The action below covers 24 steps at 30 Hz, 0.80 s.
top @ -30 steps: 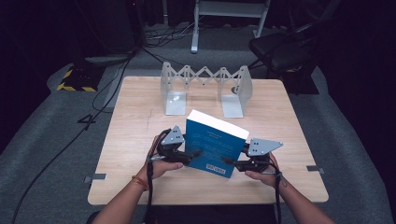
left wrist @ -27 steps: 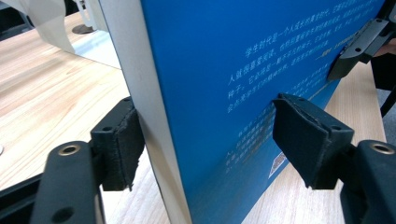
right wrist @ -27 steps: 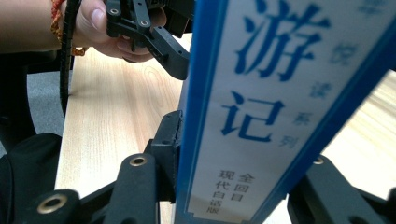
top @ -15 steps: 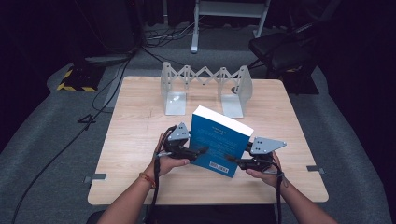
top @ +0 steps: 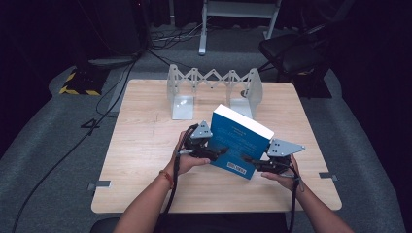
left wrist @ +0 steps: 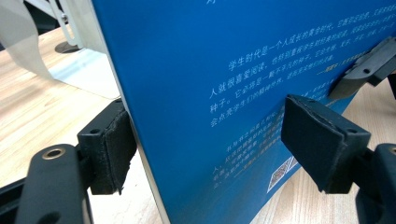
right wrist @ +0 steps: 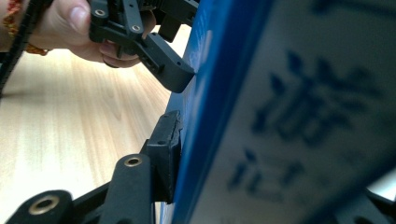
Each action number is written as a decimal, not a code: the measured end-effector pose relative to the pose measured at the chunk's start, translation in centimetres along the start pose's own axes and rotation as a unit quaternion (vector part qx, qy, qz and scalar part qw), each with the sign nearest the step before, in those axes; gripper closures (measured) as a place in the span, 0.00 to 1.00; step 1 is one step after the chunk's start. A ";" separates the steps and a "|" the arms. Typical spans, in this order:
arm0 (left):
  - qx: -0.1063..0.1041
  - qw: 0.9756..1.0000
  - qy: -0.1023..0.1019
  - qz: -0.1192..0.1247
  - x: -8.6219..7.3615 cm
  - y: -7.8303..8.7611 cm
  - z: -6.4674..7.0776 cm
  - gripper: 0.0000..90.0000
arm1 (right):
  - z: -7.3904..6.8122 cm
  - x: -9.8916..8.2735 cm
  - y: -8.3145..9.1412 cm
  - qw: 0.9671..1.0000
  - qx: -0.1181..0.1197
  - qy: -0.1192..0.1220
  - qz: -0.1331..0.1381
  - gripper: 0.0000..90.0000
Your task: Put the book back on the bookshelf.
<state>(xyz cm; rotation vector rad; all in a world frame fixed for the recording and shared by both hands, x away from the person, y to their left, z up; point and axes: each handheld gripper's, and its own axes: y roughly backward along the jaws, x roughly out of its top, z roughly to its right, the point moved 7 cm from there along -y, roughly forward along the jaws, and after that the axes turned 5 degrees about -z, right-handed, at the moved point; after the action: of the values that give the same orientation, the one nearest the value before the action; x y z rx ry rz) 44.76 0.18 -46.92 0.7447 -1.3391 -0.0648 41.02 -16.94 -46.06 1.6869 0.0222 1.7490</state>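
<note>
Starting on the left: the left gripper point(top: 218, 151) has the near-left edge of the blue book point(top: 238, 141) between its jaws, and they've just been opening. In the left gripper view the outer pad point(left wrist: 114, 144) sits by the book's edge. The other pad point(left wrist: 317, 140) looks to stand off the cover, so we'd call that grip let go.

The book itself is in the middle, tipped up on a slant over the wooden table point(top: 145, 145), just in front of the metal accordion rack point(top: 212, 76).

On the right, the right gripper point(top: 248, 160) is clamped on the book's lower right corner, with one pad point(right wrist: 168, 144) flat against the cover.

Our take: with one side loosening, the right grip carries everything. So we'd keep it firm and level, and slide the left jaws clear sideways without dragging the cover. Then re-grip higher before steering the book toward the rack.

Hard to make out:
- The right gripper's second pad is cut off behind the book.
- We can't tell if the book's bottom corner touches the table.
- The title print is just blur.
</note>
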 end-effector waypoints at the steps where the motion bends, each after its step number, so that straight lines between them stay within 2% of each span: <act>1: -0.001 1.000 0.001 0.000 0.0 0.0 0.0 0.24 | -0.1 0.0 -0.1 1.000 -0.003 0.002 -0.001 0.63; 2: -0.005 1.000 0.002 -0.001 -0.1 0.1 0.0 0.24 | -0.1 0.1 -0.1 1.000 -0.003 0.003 -0.001 0.64; 5: -0.009 1.000 0.008 0.003 -0.3 0.5 0.0 0.27 | 0.0 0.0 0.0 1.000 0.007 -0.015 0.004 0.65; 8: 0.001 1.000 0.002 -0.007 -0.7 1.0 0.2 0.29 | 0.0 0.1 0.0 1.000 0.013 -0.020 0.000 0.68; 10: 0.010 1.000 -0.007 -0.022 -1.2 1.6 0.3 0.28 | -0.3 0.4 0.1 1.000 0.009 -0.007 -0.007 0.69; 11: 0.014 0.999 -0.010 -0.038 -1.8 1.9 0.2 0.26 | -0.5 0.6 0.1 1.000 0.005 0.004 -0.009 0.69; 12: 0.013 0.998 -0.002 -0.059 -2.6 2.3 0.2 0.23 | -0.6 0.8 0.0 1.000 0.002 0.014 -0.011 0.69; 13: 0.021 0.997 -0.003 -0.069 -3.4 2.8 0.1 0.22 | -0.7 1.1 -0.1 1.000 -0.009 0.019 -0.010 0.69; 14: 0.026 0.997 0.000 -0.077 -4.0 3.2 0.0 0.21 | -0.6 1.3 -0.3 1.000 -0.013 0.015 -0.011 0.69; 17: 0.050 0.993 0.014 -0.109 -6.8 5.2 -0.6 0.19 | 0.1 1.5 -0.3 1.000 -0.023 -0.003 -0.011 0.69; 19: 0.065 0.990 0.021 -0.124 -8.4 6.4 -1.1 0.19 | 0.7 1.5 -0.2 0.999 -0.036 -0.006 -0.014 0.69; 22: 0.089 0.983 0.043 -0.153 -11.5 8.5 -1.9 0.19 | 2.1 1.8 0.3 0.998 -0.068 -0.007 -0.017 0.69; 23: 0.089 0.983 0.043 -0.153 -11.5 8.5 -1.9 0.19 | 2.5 1.9 0.4 0.997 -0.075 -0.009 -0.016 0.69; 24: 0.096 0.979 0.053 -0.174 -12.9 9.0 -2.2 0.19 | 2.9 2.0 0.6 0.996 -0.083 -0.012 -0.014 0.69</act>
<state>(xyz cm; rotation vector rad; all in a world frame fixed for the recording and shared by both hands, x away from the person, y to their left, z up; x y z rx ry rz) 40.04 13.91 -53.31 1.1266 -1.1126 -0.1735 43.51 -17.72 -43.61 1.5793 -0.1053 1.6625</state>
